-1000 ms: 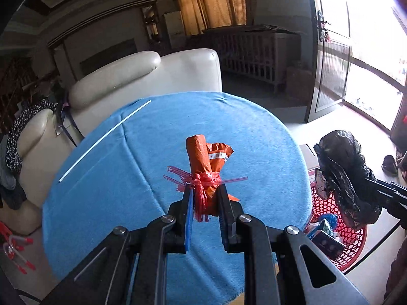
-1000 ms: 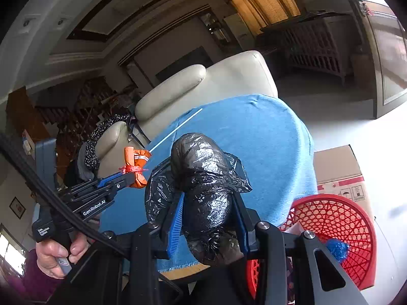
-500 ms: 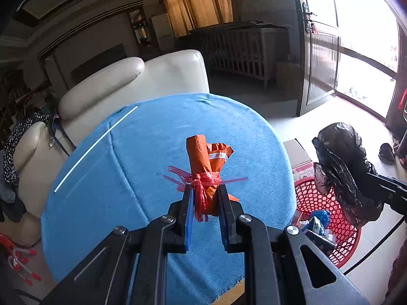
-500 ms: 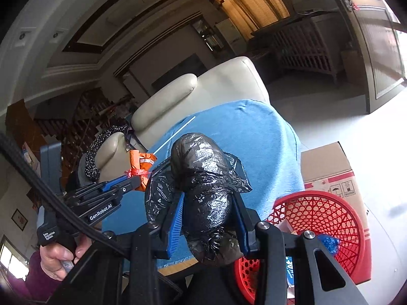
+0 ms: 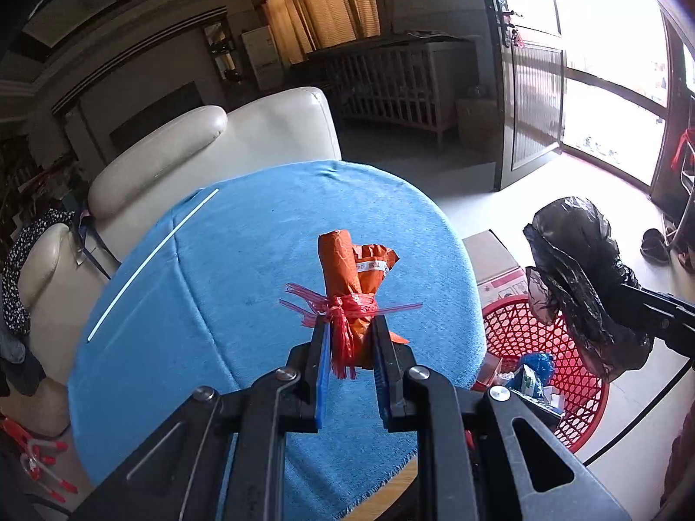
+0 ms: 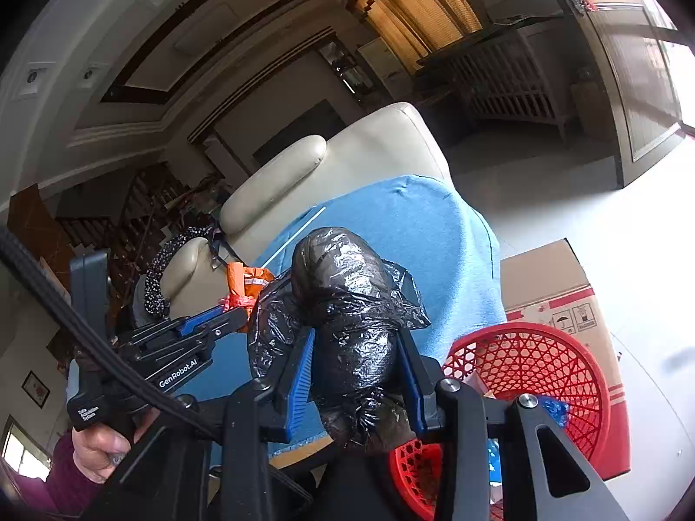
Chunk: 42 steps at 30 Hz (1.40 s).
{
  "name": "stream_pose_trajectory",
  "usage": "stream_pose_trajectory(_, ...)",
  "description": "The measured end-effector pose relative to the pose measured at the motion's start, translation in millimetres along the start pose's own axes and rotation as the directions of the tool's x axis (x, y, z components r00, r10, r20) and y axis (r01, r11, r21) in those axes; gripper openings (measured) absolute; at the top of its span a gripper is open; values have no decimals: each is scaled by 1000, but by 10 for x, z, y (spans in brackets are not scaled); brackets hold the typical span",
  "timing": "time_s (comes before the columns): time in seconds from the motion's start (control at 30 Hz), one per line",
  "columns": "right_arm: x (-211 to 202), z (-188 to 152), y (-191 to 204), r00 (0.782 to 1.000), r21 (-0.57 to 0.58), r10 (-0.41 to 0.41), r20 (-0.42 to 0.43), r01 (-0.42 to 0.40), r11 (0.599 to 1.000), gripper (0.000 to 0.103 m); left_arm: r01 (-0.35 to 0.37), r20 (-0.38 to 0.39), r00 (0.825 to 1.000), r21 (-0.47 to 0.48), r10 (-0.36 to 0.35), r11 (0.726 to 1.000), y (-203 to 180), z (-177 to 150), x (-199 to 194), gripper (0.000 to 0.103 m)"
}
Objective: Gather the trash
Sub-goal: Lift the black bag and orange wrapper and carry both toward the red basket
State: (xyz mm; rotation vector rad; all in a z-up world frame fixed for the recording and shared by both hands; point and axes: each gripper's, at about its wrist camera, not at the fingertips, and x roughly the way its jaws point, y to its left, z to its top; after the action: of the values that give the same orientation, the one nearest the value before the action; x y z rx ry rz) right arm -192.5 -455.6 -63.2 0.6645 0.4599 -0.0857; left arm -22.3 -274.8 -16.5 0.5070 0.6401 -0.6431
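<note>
The left gripper (image 5: 350,343) is clamped tight on a rolled orange plastic wrapper bundle (image 5: 351,275), its blue-lined fingers (image 5: 322,369) pressing the lower end from both sides. The bundle stands nearly upright between them, a smooth orange cylinder on the left with a crumpled flap on the right that carries a small white printed strip. A frayed red plastic string (image 5: 345,310) is knotted around its waist, loose ends sticking out sideways and a tassel hanging down between the jaws. It is held in the air above the round table covered with a blue towelling cloth (image 5: 243,269), on which a thin white straw-like stick (image 5: 152,265) lies diagonally near the far left edge.

The right gripper (image 6: 355,373) is closed narrowly on a crumpled glossy black plastic bag wad (image 6: 347,304); the wad bulges above and below the fingers, wrinkled and shiny, with a loose flap hanging to the left and another jutting right. It hangs in the air beside the table's edge, above and near a red plastic lattice basket (image 6: 543,364) on the floor, which already contains bits of blue and white packaging. A brown cardboard box with red printing (image 6: 556,278) sits just behind the basket. A cream leather armchair (image 5: 208,143) stands beyond the table.
</note>
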Motion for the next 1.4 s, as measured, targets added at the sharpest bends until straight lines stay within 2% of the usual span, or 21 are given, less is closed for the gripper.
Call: stream_pose_trajectory(1.4,-209,2,-227,999,81,-36,26,34,996,39,32,4,999,89,-33,996,-315,46,3,19)
